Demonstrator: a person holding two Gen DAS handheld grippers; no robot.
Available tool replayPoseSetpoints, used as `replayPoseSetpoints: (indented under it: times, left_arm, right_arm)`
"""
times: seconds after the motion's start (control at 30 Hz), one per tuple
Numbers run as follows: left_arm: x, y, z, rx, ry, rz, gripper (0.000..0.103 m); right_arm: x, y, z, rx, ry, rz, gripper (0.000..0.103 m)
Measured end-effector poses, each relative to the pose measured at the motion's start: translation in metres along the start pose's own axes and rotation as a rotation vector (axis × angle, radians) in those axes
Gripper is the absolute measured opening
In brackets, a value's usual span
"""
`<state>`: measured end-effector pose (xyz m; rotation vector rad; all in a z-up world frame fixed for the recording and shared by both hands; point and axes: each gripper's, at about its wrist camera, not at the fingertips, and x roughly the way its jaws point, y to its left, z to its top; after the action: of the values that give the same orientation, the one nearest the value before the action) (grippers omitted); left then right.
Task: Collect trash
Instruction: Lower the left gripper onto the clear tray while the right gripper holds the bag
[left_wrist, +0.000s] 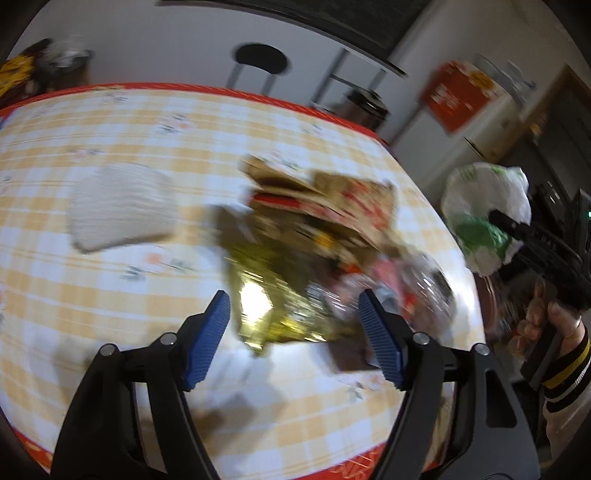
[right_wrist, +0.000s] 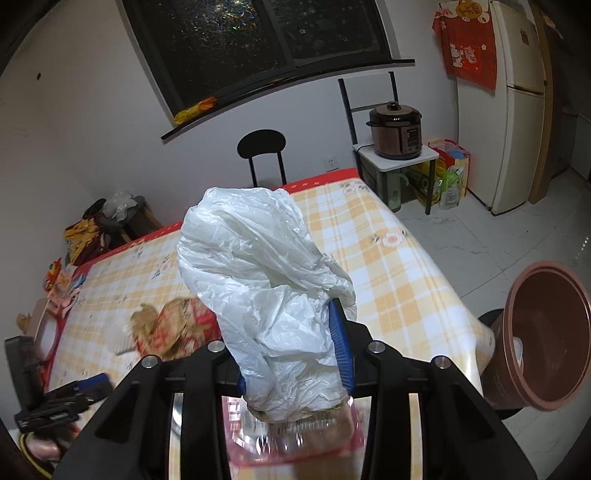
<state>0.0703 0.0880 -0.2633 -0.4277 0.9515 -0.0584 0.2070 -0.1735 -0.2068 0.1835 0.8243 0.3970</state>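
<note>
Over checked table (left_wrist: 110, 155), gold wrapper (left_wrist: 266, 314) lies between spread left jaws.

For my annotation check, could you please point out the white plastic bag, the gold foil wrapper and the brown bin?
white plastic bag (right_wrist: 266, 295): right wrist view, crumpled middle of the bag.
gold foil wrapper (left_wrist: 258, 295): left wrist view, shiny centre.
brown bin (right_wrist: 517, 328): right wrist view, left outer wall.

White walls are seen behind a dark window (right_wrist: 258, 33). A black chair (right_wrist: 262, 151) is set at the far edge of the checked table (right_wrist: 388, 258). A rice cooker (right_wrist: 397, 131) is placed on a stand beside a cream refrigerator (right_wrist: 517, 103). Pale glossy floor tiles (right_wrist: 517, 236) are lit.
</note>
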Motion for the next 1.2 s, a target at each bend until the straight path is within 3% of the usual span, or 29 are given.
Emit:
replayPoseSetpoints:
  times: [0.23,0.4,0.67,0.9,1.2]
  left_arm:
    - [0.043,-0.045,-0.017,0.054,0.113,-0.105,0.066]
    - [0.045,-0.062,-0.018,0.059,0.112,-0.130,0.057]
    - [0.053,-0.100,-0.027,0.075,0.151,-0.202,0.057]
    - [0.084,-0.110,-0.032,-0.048,0.186,-0.203,0.057]
    - [0.108,-0.117,-0.029,-0.172,0.162,-0.187,0.059]
  right_arm:
    - [-0.015,-0.013,-0.027,0.022,0.030,-0.010,0.036]
    - [-0.025,-0.024,-0.034,0.036,0.031,-0.015,0.036]
    - [-0.012,-0.029,-0.037,-0.006,0.058,-0.007,0.036]
    - [0.007,-0.040,-0.043,-0.045,0.108,0.020,0.036]
    - [0.012,-0.051,-0.042,-0.072,0.131,0.056,0.036]
